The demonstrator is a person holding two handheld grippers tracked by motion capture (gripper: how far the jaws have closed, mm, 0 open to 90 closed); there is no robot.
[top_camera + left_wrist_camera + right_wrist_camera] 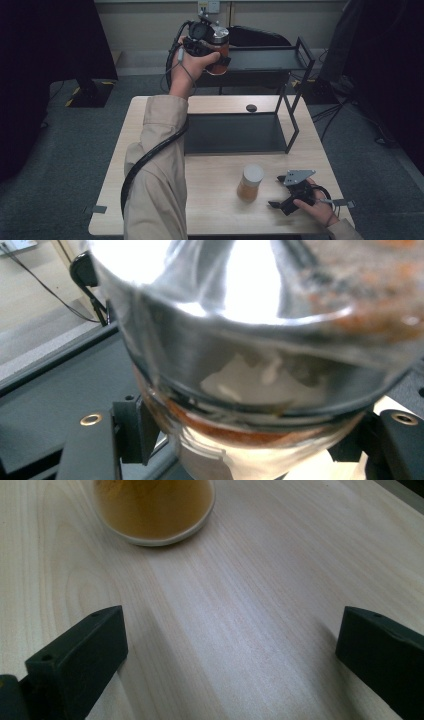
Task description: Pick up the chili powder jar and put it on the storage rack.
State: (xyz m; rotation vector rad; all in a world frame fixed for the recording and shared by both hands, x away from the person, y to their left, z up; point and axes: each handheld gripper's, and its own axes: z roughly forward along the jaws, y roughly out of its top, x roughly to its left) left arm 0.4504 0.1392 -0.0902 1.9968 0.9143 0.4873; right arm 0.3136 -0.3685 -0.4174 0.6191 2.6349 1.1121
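My left gripper (216, 50) is raised at the left end of the top tier of a black metal shelf (270, 59), shut on a glass jar (219, 49) with a shiny metal lid and reddish-brown contents. In the left gripper view the jar (260, 390) sits between the two black jaws, its silver lid close to the lens. A second jar (250, 182) with a white lid and tan-brown contents stands on the wooden table (160, 215). My right gripper (280, 204) rests open on the table just right of it; this jar's base (152, 510) lies ahead of the jaws.
The shelf's lower tier (232, 134) lies on the table's far half, with a black frame post (296, 125) at its right. A small black round object (251, 108) lies behind it. A dark bag (260, 36) sits beyond the shelf. Cables trail on the grey floor.
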